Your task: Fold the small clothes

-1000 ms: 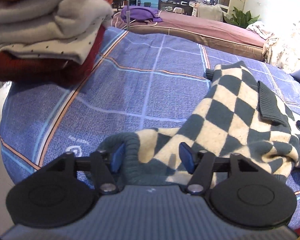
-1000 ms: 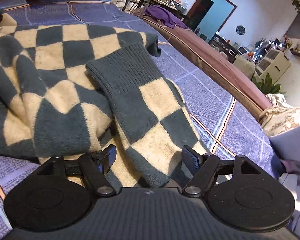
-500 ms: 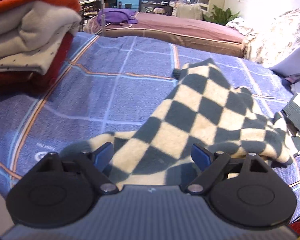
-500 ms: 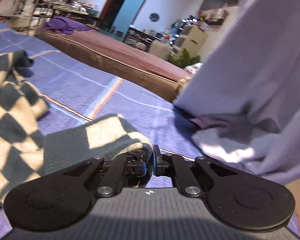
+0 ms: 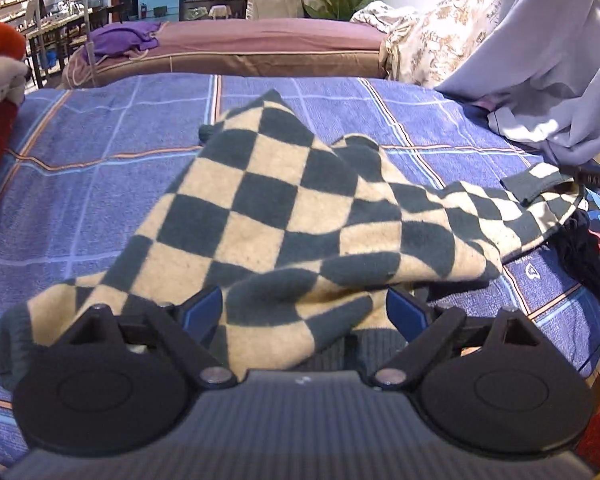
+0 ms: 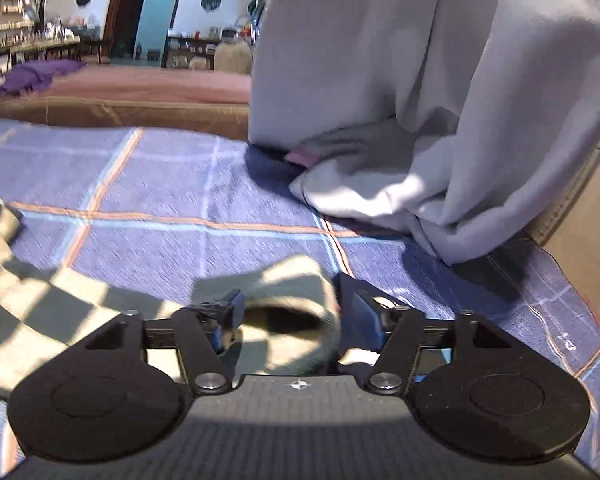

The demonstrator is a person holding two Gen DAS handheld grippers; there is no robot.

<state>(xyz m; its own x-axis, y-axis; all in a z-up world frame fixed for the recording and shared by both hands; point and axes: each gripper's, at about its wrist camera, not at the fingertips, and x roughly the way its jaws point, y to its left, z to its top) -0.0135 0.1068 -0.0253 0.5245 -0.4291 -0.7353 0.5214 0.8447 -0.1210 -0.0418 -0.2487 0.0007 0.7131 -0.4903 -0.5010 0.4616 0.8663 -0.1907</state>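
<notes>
- Our left gripper [image 5: 302, 314], tilted downward, has just been opening; its jaws stand wide, the sweater [image 5: 284, 208] bunched loosely between them at lower centre.
- Our right gripper [image 6: 296, 316] has just sprung apart around the blurred sleeve [image 6: 288, 304], bottom centre, on the blanket [image 6: 172, 184].

Sweater [image 5: 284, 208]: dark teal and cream checks. Bedspread [image 5: 100, 184]: blue, orange and pale-blue grid lines. Hanging cloth [image 6: 440, 80]: pale lavender-grey. Gripper pads [image 5: 202, 312]: blue.

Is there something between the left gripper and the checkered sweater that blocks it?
Nothing visible does. The checkered sweater lies on the blue bedspread, and its near edge already sits between the open jaws of the left gripper, which have just been opening.
</notes>
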